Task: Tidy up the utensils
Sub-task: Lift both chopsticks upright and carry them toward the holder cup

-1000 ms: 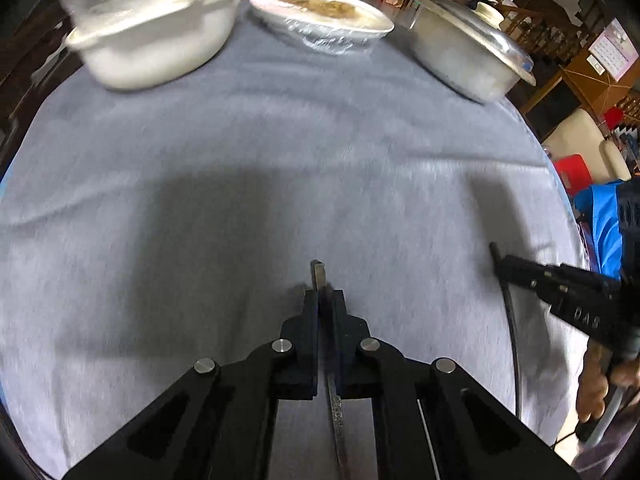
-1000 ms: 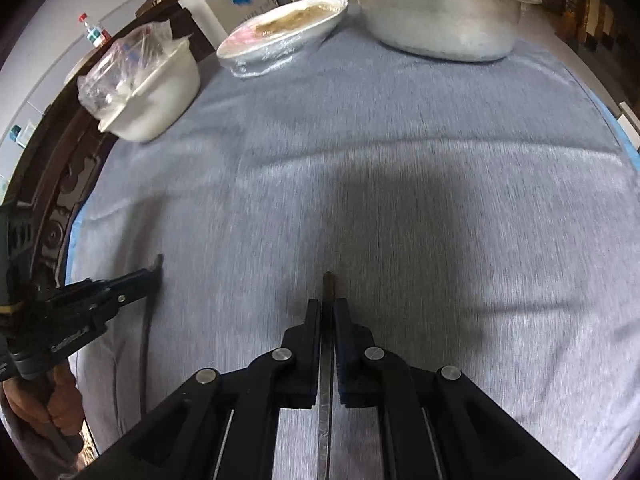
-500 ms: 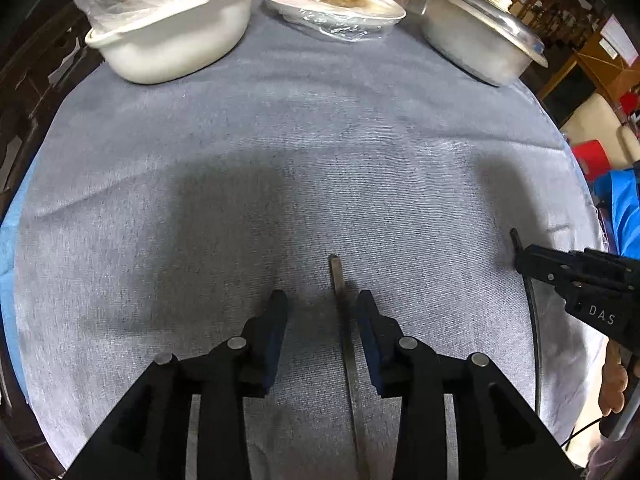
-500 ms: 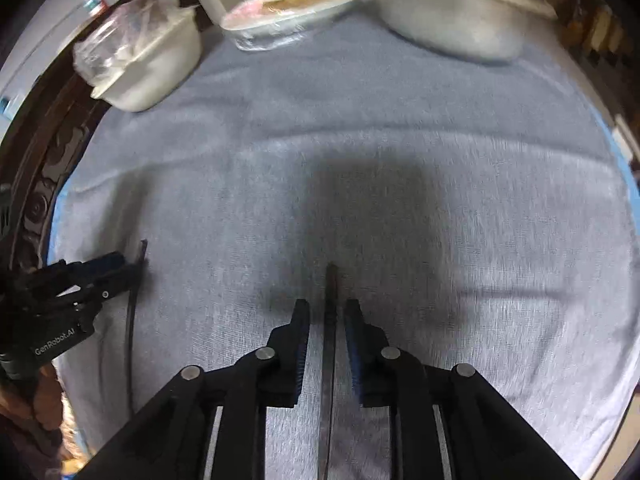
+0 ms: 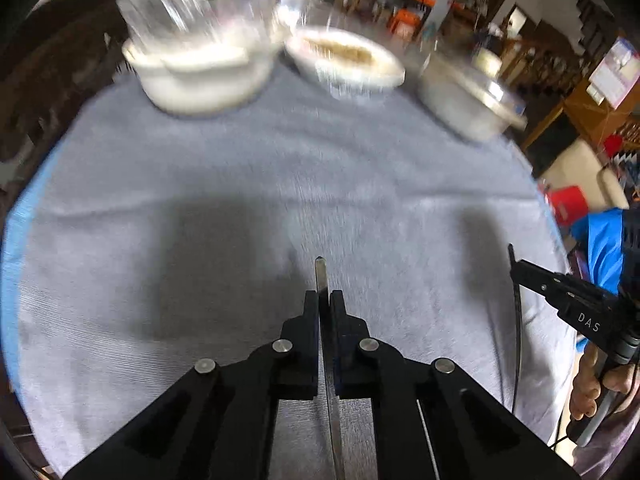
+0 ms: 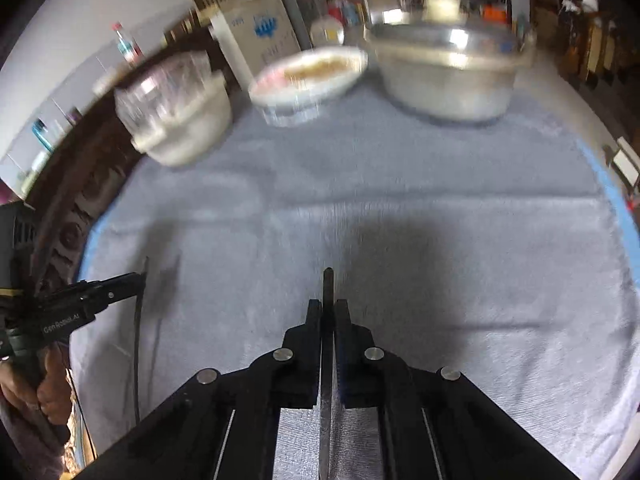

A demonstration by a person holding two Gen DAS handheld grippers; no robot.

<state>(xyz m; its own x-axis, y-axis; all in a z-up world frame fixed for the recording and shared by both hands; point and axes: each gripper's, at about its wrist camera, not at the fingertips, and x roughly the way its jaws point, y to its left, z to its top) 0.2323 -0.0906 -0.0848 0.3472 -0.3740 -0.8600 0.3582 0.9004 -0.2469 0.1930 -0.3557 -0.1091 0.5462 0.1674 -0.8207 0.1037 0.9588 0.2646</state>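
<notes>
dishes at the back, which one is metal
The lidded metal pot, rightmost of the three. The white bowl carries clear plastic, and the middle dish holds brownish food.

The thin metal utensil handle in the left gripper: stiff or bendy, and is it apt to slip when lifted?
Probably stiff: the metal utensil handle juts straight past the left gripper without sagging. Its smooth, narrow strip, pinched edge-on, could pivot or slip. Likely light, given how thin it looks.

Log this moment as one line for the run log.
left gripper: shut on utensil | right gripper: shut on utensil | both above grey cloth | dishes at far edge
</notes>
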